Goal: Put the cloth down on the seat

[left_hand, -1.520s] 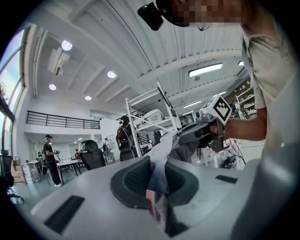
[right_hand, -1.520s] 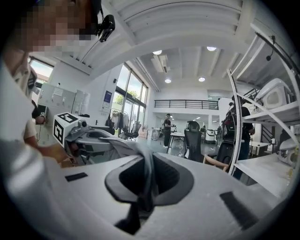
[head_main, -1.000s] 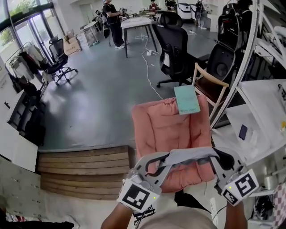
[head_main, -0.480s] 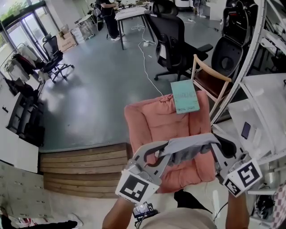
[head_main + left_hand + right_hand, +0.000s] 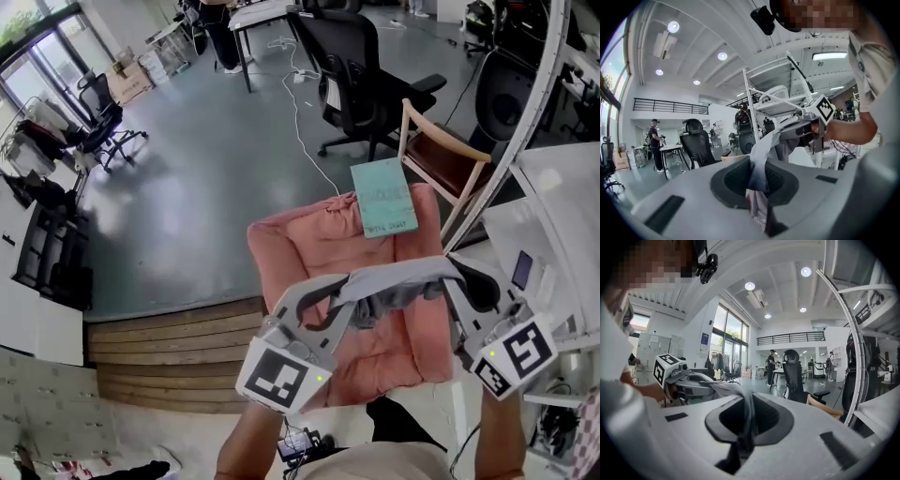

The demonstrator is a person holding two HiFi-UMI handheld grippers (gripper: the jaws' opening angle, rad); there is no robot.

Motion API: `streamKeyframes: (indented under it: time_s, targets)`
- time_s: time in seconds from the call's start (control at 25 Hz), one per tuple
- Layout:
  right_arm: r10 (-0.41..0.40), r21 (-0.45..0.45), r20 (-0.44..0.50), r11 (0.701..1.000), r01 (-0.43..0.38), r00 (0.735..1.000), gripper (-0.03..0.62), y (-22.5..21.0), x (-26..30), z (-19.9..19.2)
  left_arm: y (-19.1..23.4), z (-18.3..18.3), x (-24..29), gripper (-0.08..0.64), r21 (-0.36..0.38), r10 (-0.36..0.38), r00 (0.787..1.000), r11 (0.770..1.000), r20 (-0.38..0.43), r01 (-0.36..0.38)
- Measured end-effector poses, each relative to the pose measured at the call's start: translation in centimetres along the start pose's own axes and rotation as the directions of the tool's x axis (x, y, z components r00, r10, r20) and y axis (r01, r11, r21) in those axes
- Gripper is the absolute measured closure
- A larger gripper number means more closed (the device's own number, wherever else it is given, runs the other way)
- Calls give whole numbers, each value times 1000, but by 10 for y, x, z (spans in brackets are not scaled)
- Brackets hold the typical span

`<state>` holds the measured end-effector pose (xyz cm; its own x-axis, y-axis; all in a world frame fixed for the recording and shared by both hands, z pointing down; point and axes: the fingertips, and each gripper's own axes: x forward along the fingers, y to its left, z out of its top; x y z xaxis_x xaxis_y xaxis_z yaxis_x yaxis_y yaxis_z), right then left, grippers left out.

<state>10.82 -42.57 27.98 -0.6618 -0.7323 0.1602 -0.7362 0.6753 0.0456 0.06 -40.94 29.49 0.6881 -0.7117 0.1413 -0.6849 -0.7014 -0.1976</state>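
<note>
The left gripper (image 5: 757,180) has its jaws pressed together on one end of a thin grey cloth (image 5: 398,281). The right gripper (image 5: 744,425) pinches the other end the same way. The soft fabric spans between them, with limp folds sagging in the middle, over the near part of the seat (image 5: 319,244), a puffy, rumpled pink cushion. A flat teal booklet (image 5: 384,197) lies at the cushion's far edge, its print too small to read. Just beyond, on the right, stands a wooden chair (image 5: 441,155) with a curved back rail.
</note>
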Motion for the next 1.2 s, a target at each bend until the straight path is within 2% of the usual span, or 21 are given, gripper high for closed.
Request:
streamKeyframes:
  time_s: [0.28, 0.56, 0.84, 1.2]
  targets:
    - [-2, 21, -14, 1000, 2, 1000, 575, -48, 38, -25, 29, -30, 56, 538, -30, 9, 999, 999, -48, -10]
    - [-9, 50, -29, 999, 10, 1000, 575, -105, 84, -57, 63, -67, 120, 538, -15, 22, 996, 1000, -83, -24]
    - [-17, 73, -57, 997, 22, 998, 575, -158, 137, -92, 97, -116, 183, 538, -15, 20, 990, 1000, -142, -22]
    - [-16, 101, -108, 995, 27, 994, 575, -208, 201, -159, 136, -192, 243, 538, -57, 56, 970, 996, -238, -71]
